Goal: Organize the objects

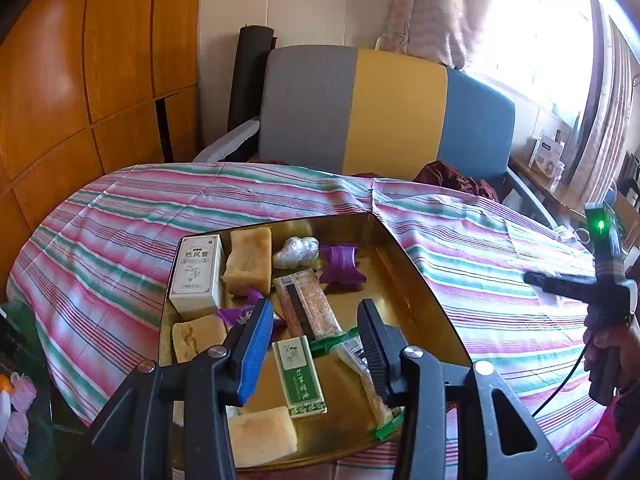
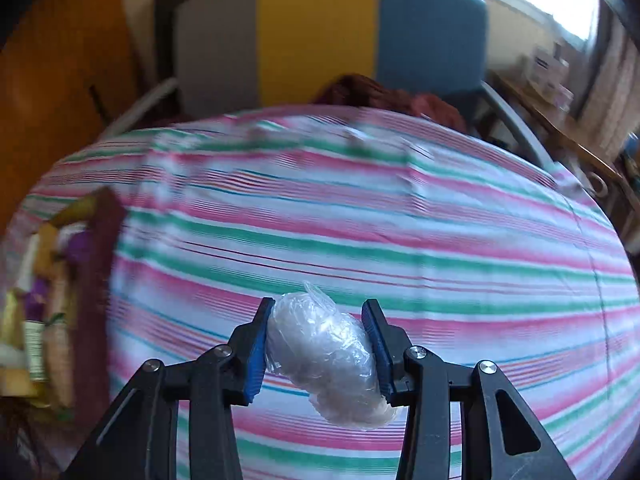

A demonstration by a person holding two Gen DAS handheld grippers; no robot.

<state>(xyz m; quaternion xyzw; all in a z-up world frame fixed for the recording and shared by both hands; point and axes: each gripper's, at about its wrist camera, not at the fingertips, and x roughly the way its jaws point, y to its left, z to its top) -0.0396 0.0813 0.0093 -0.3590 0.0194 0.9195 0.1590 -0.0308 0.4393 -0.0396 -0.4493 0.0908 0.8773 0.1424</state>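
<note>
A gold tin tray [image 1: 416, 276] on the striped cloth holds snacks: a white box [image 1: 196, 276], yellow cake blocks [image 1: 248, 260], a plastic-wrapped white lump [image 1: 296, 253], purple wrappers [image 1: 342, 265], a long brown bar [image 1: 308, 306] and a green-and-white packet [image 1: 300, 376]. My left gripper [image 1: 316, 316] is open and empty, hovering over the tray's near half. My right gripper [image 2: 318, 332] is shut on a second plastic-wrapped white lump [image 2: 324, 352], held above the cloth right of the tray [image 2: 100, 240]. The right gripper also shows in the left wrist view [image 1: 536, 278].
The table is covered by a pink, green and white striped cloth [image 1: 500, 264]. A grey, yellow and blue chair back [image 1: 384, 112] stands behind it, with dark red fabric [image 1: 452, 178] on the seat. Wooden cabinets [image 1: 80, 80] stand at left, a cluttered side shelf [image 1: 548, 156] at right.
</note>
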